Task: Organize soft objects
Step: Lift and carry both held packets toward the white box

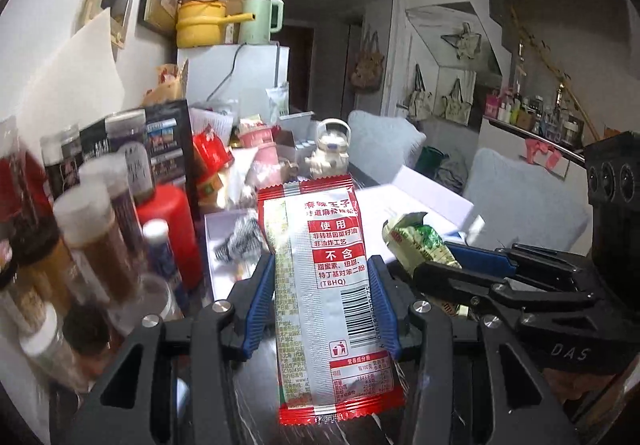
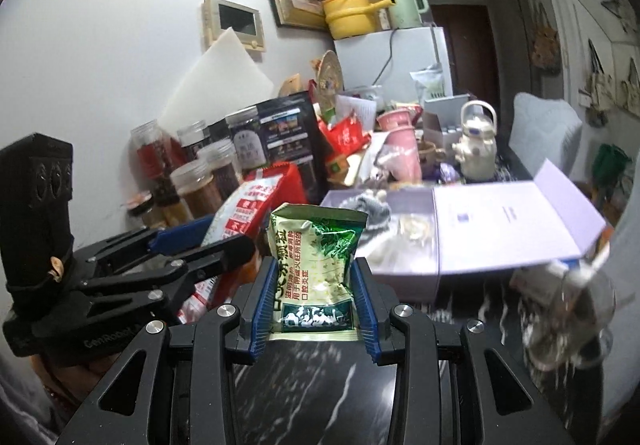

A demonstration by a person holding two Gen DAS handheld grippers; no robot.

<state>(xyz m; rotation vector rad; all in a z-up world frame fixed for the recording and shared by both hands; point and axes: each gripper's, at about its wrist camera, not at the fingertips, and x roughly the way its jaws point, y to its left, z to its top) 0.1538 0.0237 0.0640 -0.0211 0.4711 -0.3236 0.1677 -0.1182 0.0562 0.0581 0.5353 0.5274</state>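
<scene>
My left gripper (image 1: 322, 265) is shut on a long red and silver snack packet (image 1: 328, 285), held upright above the dark marble table (image 2: 304, 381). My right gripper (image 2: 314, 265) is shut on a green and cream sachet (image 2: 316, 265), also held upright. The two grippers are side by side, the left one to the left. The right gripper with the green sachet (image 1: 420, 241) shows at the right of the left wrist view. The left gripper with the red packet (image 2: 244, 213) shows at the left of the right wrist view.
An open lilac box (image 2: 472, 229) with a raised lid lies ahead on the table. Several jars (image 1: 92, 241) and a red canister (image 1: 168, 221) stand along the left wall. A glass jar (image 2: 568, 317) stands at the right. Clutter, a white astronaut figure (image 2: 476, 145) and a fridge (image 2: 400, 57) lie beyond.
</scene>
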